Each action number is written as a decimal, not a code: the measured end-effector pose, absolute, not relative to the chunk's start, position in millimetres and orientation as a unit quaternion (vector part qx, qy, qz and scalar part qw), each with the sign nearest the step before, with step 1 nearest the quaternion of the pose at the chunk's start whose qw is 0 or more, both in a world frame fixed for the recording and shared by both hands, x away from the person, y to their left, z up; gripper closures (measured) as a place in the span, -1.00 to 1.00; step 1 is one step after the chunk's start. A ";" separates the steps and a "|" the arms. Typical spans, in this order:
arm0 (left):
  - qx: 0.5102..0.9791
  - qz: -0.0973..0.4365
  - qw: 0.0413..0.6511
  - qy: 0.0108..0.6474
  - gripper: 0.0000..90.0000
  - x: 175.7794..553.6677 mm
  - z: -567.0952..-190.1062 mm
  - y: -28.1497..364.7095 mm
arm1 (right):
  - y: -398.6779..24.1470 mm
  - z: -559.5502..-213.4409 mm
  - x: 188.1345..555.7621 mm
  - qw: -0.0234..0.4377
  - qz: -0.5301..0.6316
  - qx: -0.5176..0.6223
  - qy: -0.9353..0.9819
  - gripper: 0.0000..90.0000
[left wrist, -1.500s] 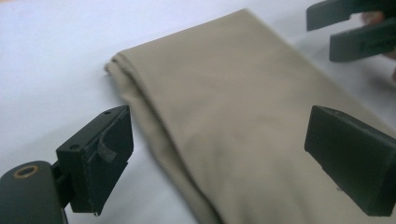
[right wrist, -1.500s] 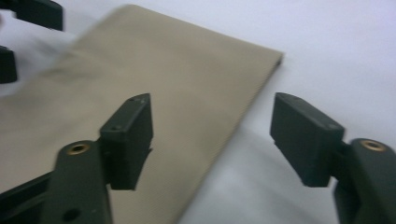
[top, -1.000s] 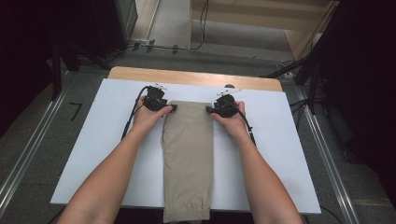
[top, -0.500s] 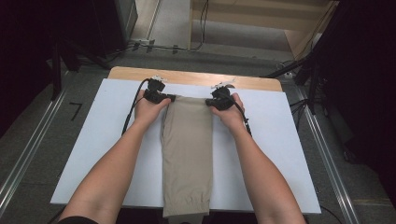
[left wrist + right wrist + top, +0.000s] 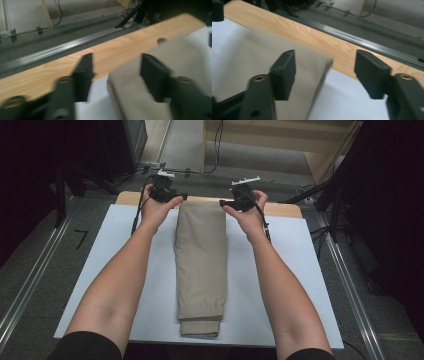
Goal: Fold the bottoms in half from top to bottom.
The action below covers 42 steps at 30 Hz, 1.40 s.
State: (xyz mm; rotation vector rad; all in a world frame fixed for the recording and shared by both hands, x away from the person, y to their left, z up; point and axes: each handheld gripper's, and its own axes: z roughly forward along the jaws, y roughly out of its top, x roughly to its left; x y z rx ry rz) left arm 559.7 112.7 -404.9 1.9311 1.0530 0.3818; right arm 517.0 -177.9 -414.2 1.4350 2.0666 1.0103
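On the white board [image 5: 300,285] the folded trousers [image 5: 201,265] lie lengthwise down the middle, hems near, top edge far, right at the wooden strip [image 5: 280,209] of the table. Both forearms reach in from the near side, one on each side of the cloth. The left gripper [image 5: 181,197] hangs off the far left corner, the right gripper [image 5: 223,204] off the far right corner, both above the board. Their jaws have just been opening and now stand apart; in the left gripper view [image 5: 115,72] the cloth's corner sits below and between them, in the right gripper view [image 5: 324,67] the corner lies under the gap, and no pad presses on it. So the fabric is let go and flat. This looks like the release after laying or straightening the top edge. Next, I'd guess, comes another fold: the jaws need a fresh, even bite on both corners or both hems. Around the table: grey carpet [image 5: 30,270], a metal rail [image 5: 352,285], cables [image 5: 216,145] at the far side, dark surroundings.
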 end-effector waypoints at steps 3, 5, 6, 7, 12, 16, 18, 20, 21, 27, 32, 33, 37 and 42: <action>0.774 0.115 0.463 0.417 -0.57 551.7 -402.2 123.8 | -186.8 -408.9 507.3 0.201 0.387 0.514 0.739 -0.58; 0.782 0.109 0.467 0.398 -0.61 539.4 -404.5 126.5 | -192.7 -410.4 497.6 0.192 0.397 0.518 0.733 -0.62; 0.783 0.103 0.470 0.394 -0.66 534.1 -405.8 127.6 | -195.3 -412.6 489.9 0.187 0.402 0.520 0.730 -0.65; 0.785 0.098 0.476 0.385 -0.67 524.2 -408.1 129.5 | -196.2 -414.2 484.7 0.184 0.405 0.520 0.729 -0.67; 0.788 0.073 0.499 0.352 -0.67 478.2 -417.6 134.4 | -193.4 -428.2 440.2 0.174 0.415 0.493 0.744 -0.80; 0.792 0.062 0.512 0.326 -0.67 439.4 -423.9 134.9 | -188.0 -437.2 399.0 0.164 0.424 0.469 0.757 -1.00; 0.794 0.061 0.512 0.321 -0.70 424.6 -426.4 134.8 | -186.2 -440.6 380.4 0.163 0.426 0.462 0.761 -1.00; 0.796 0.042 0.521 0.306 -0.71 406.4 -429.9 135.3 | -184.9 -444.5 363.0 0.160 0.429 0.456 0.763 -1.00; 0.799 0.040 0.518 0.302 -0.79 400.1 -430.9 134.7 | -184.9 -446.7 354.7 0.162 0.430 0.456 0.763 -1.00; 0.810 0.032 0.513 0.283 -1.00 351.2 -442.1 133.4 | -187.1 -459.0 306.6 0.119 0.445 0.455 0.762 -1.00; 0.809 0.006 0.516 0.281 -1.00 314.0 -458.4 136.2 | -180.9 -471.2 266.9 0.112 0.436 0.451 0.771 -0.87; 0.811 0.007 0.513 0.282 -1.00 308.8 -461.1 136.5 | -177.4 -475.2 257.2 0.115 0.428 0.450 0.776 -0.85; 0.817 -0.002 0.495 0.296 -0.97 285.7 -478.6 139.8 | -169.3 -486.2 231.4 0.101 0.419 0.461 0.776 -0.53; 0.825 -0.015 0.483 0.292 -0.63 261.9 -493.8 145.0 | -163.1 -497.8 210.5 0.084 0.408 0.481 0.772 -0.14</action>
